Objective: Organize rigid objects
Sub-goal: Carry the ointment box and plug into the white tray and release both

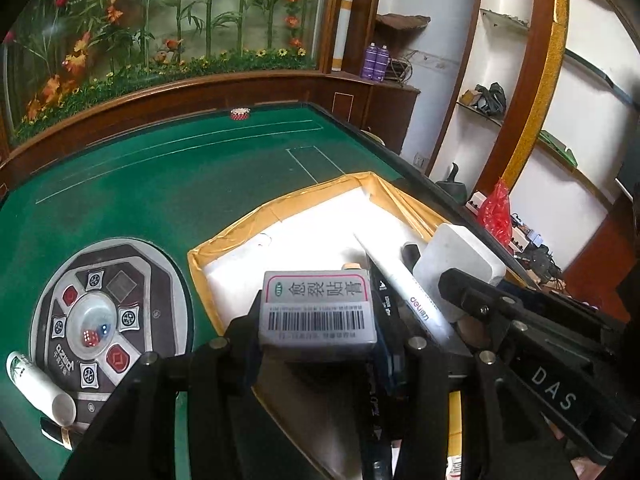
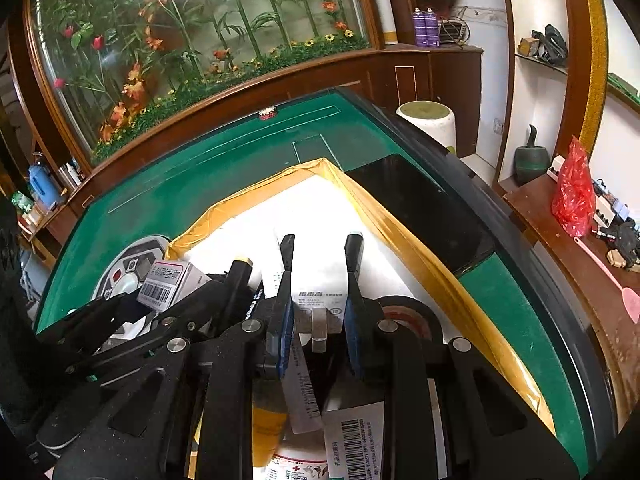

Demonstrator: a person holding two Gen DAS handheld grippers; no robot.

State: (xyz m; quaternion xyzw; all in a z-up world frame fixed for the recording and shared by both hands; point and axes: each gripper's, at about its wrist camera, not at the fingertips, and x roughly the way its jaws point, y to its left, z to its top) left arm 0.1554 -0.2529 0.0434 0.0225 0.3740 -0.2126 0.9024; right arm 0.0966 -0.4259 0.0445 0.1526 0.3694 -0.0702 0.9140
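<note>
- While the white tube (image 1: 38, 388) lies on its side at the far left of the green table (image 1: 160, 184), partly over the round dice console (image 1: 104, 320), it sits outside the tray and, I judge, has yet to be sorted.
- Just right of the console, the left gripper (image 1: 318, 320) has its jaws partly apart and clamped on the small grey barcode box (image 1: 318, 308), carried label-up at the near-left corner of the yellow-taped white tray (image 1: 288, 204); held there, it looks ready to be set down inside.
- Beside the box, a white marker pen (image 1: 404, 284) leans slantwise in the tray, and a white block (image 1: 460, 264) rests against the tray's right side, so placed things seem to collect at this end.
- Farther right, the right gripper (image 2: 320, 276) hangs over the tray with its jaws drawn narrow; whether the pads press on anything I cannot tell. A printed white packet (image 2: 320, 296) lies below it.
- Under its right arm sits a dark round tape roll (image 2: 404, 316), also in the tray.
</note>
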